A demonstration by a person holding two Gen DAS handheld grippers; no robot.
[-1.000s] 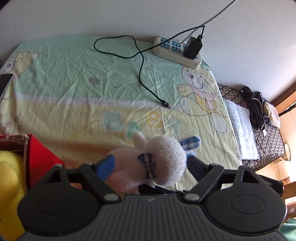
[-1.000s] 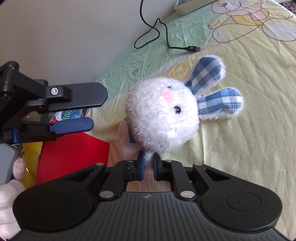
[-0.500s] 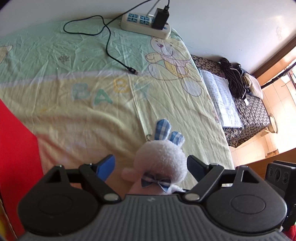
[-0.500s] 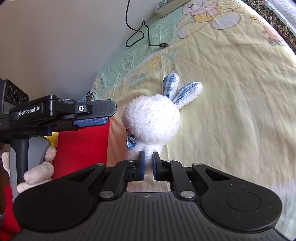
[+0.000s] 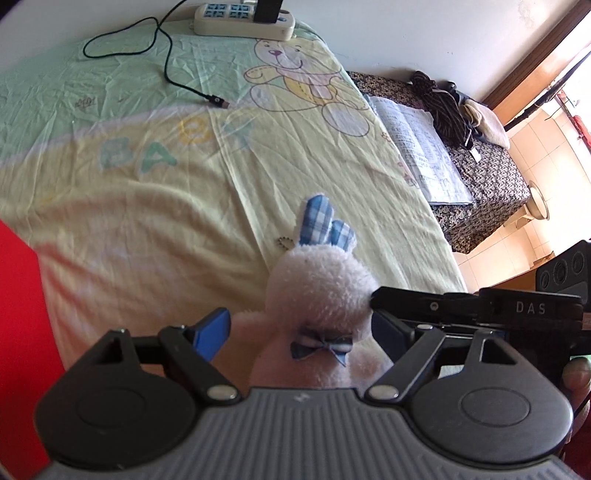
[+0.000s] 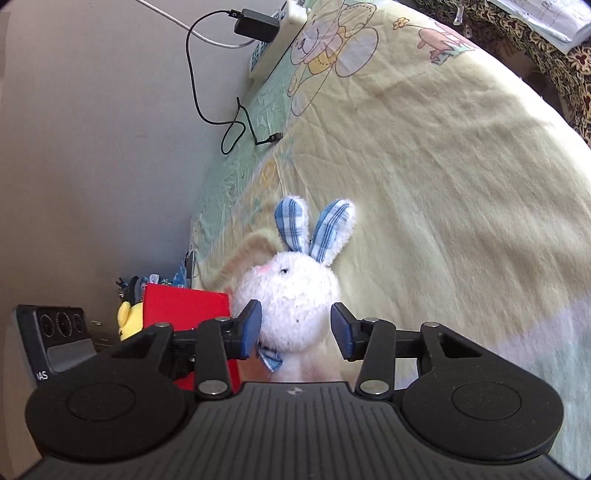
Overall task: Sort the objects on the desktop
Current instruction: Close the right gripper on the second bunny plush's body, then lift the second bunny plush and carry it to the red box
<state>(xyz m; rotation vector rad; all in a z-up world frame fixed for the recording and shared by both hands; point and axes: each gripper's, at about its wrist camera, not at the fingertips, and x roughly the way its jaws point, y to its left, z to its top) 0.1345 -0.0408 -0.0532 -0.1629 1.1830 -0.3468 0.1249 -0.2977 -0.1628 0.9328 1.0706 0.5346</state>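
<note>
Two grippers crowd around one small plush rabbit (image 6: 295, 295), and neither has it clamped. The right gripper (image 6: 295, 328) stands with its blue pads spread about as wide as the rabbit's head, one pad on each side of the cheeks; the left-hand pad looks to brush the fur, the other stands just clear. The left gripper (image 5: 299, 332) is spread wider, its pads well apart on either flank of the rabbit's neck and bow tie (image 5: 320, 345), gripping nothing. From the left wrist view the right tool's finger reaches in just beside the rabbit's head, so the two claws sit very near each other.

The rabbit looks light, soft and squashy, fluffy fur over stuffing, with floppy checked ears. I judge it will give under the pads rather than slip, and nothing about it is fragile. The head or the narrow neck seems the surest hold; the ears would only dangle it.

I cannot tell whether the rabbit rests on the sheet (image 6: 443, 184) or hangs above it. Just beside the rabbit sits a red box (image 6: 184, 306) with a yellow toy (image 6: 129, 319) behind it. Far beyond the rabbit, a black cable (image 5: 166, 70) trails from a power strip (image 5: 236, 22) by the wall.
</note>
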